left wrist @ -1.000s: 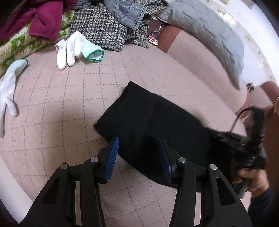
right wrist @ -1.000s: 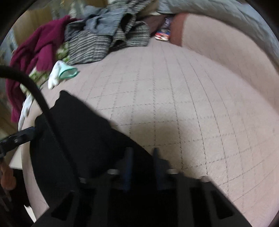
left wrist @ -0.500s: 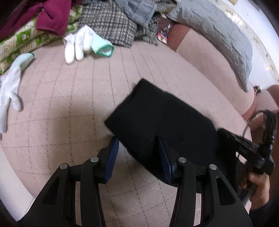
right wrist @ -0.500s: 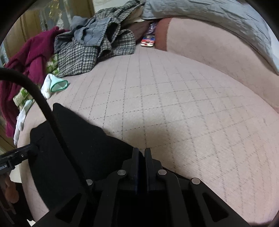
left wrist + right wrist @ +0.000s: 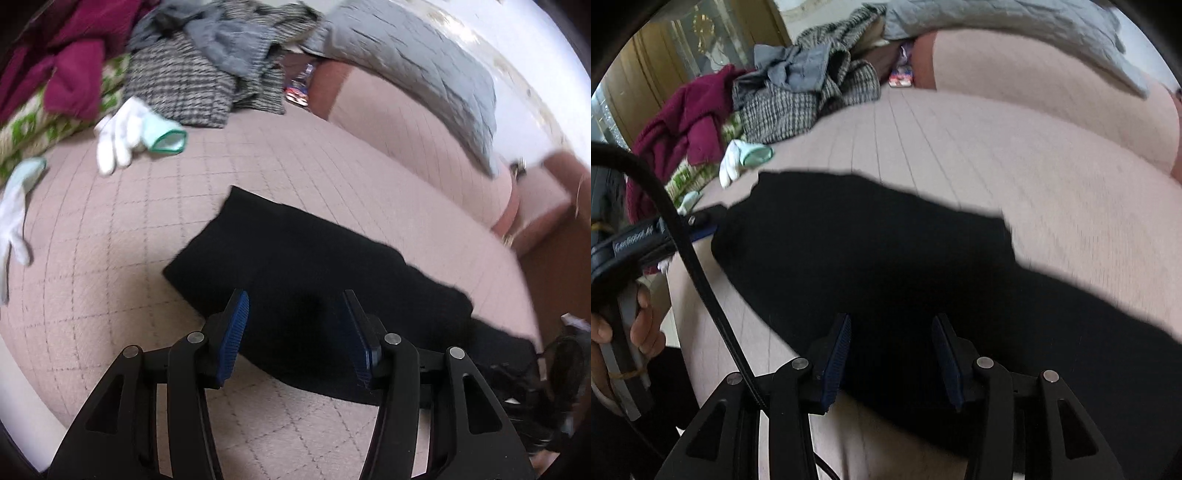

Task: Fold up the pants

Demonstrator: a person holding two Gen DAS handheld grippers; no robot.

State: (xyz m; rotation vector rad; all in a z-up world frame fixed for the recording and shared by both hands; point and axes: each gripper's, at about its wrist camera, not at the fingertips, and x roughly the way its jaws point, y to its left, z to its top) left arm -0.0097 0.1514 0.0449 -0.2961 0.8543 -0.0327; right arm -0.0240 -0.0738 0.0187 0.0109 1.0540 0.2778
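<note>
Black pants (image 5: 310,266) lie flat on the pink quilted bed, folded lengthwise, one end at the left and the rest running off to the right. In the right wrist view the pants (image 5: 886,258) fill the middle. My left gripper (image 5: 295,325) is open, its blue pads just above the near edge of the pants. My right gripper (image 5: 892,350) is open and empty over the pants' near edge. The left gripper also shows in the right wrist view (image 5: 683,229) at the pants' left end.
A white glove (image 5: 125,136) with a green cuff and a second glove (image 5: 14,218) lie on the bed at the left. A pile of clothes (image 5: 192,74) and a grey quilt (image 5: 424,62) sit at the back. A black cable (image 5: 690,273) crosses the right wrist view.
My right gripper has opened; it was shut half a second ago. The pants now lie spread further to the right. My left gripper stayed open and shifted a little.
</note>
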